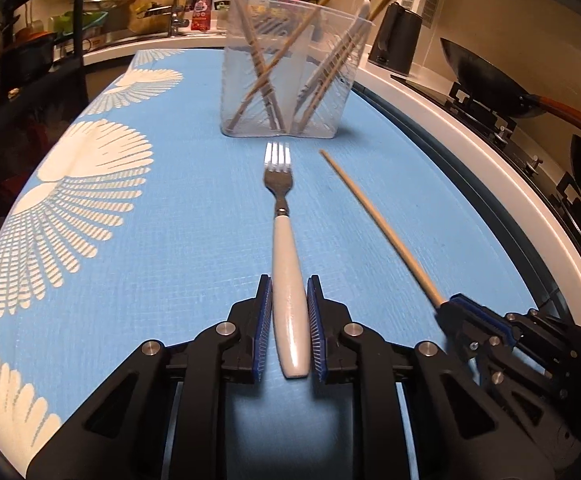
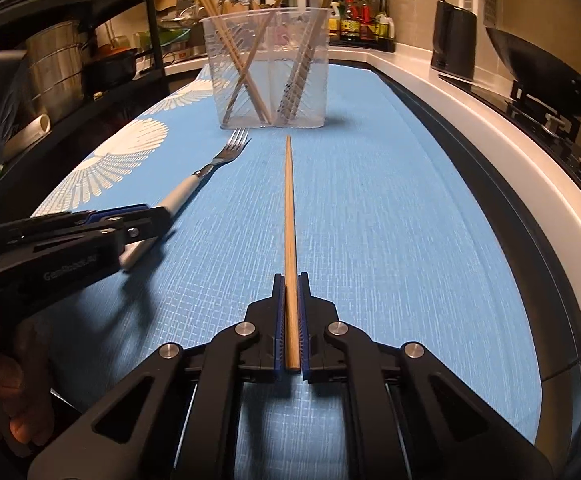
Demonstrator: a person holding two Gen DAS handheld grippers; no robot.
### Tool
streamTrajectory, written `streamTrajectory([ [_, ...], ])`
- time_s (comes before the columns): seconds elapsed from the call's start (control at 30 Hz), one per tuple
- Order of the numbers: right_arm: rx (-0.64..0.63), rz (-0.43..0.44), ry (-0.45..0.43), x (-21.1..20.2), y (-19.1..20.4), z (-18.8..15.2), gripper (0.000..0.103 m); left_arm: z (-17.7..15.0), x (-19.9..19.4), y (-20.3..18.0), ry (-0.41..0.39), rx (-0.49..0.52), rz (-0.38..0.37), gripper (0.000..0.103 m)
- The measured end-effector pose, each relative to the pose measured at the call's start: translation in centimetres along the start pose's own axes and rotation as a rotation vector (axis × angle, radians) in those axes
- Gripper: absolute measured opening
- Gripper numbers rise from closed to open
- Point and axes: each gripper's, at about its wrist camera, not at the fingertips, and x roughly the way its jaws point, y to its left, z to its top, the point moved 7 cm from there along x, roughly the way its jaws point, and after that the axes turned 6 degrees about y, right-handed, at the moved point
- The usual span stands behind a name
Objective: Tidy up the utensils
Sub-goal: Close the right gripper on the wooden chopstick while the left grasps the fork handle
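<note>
**Both grippers closed on utensils, pointing at the holder**

Now the left gripper has the fork between its blue pads, the jaws drawn in against the white handle near its butt end. Most of the handle and the whole metal head stick out forward of the fingertips. The fork's long axis runs straight ahead along the fingers, tines toward the clear plastic holder that stands on the blue mat.

Just beside it, the right gripper is pinched nearly closed on a wooden chopstick, gripping its thicker rear end. The stick reaches straight forward in line with the fingers, its thin tip aimed at the base of the holder and stopping a little short of it.

Both tools are held low and roughly level over the mat, side by side, with the left one angled slightly inward in the right wrist view. Whether the fork and chopstick rest on the mat or hang just above it cannot be told. A bare hand shows at the lower left edge of the right wrist view. More chopsticks and a white-handled utensil lean inside the holder.
</note>
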Motion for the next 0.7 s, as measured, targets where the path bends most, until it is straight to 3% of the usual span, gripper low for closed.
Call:
streamTrajectory([
  [0.3,0.135,-0.068,0.021,-0.7,-2.3,-0.9,0.007,-1.0,-1.1,1.7,0.021,0.032,0.066,0.018],
  [0.37,0.16,-0.057,0.037,-0.5,-2.7,-1.1,0.008,-1.1,-1.0,1.9,0.029,0.027,0.078,0.022],
  [0.43,0.162,-0.058,0.036,-0.5,-2.8,-1.2,0.009,-1.2,-0.8,2.0,0.028,0.019,0.079,0.036],
  [0.7,0.148,-0.053,0.022,-0.3,-2.7,-1.1,0.012,-1.5,-0.4,1.2,0.007,0.046,0.122,0.036],
])
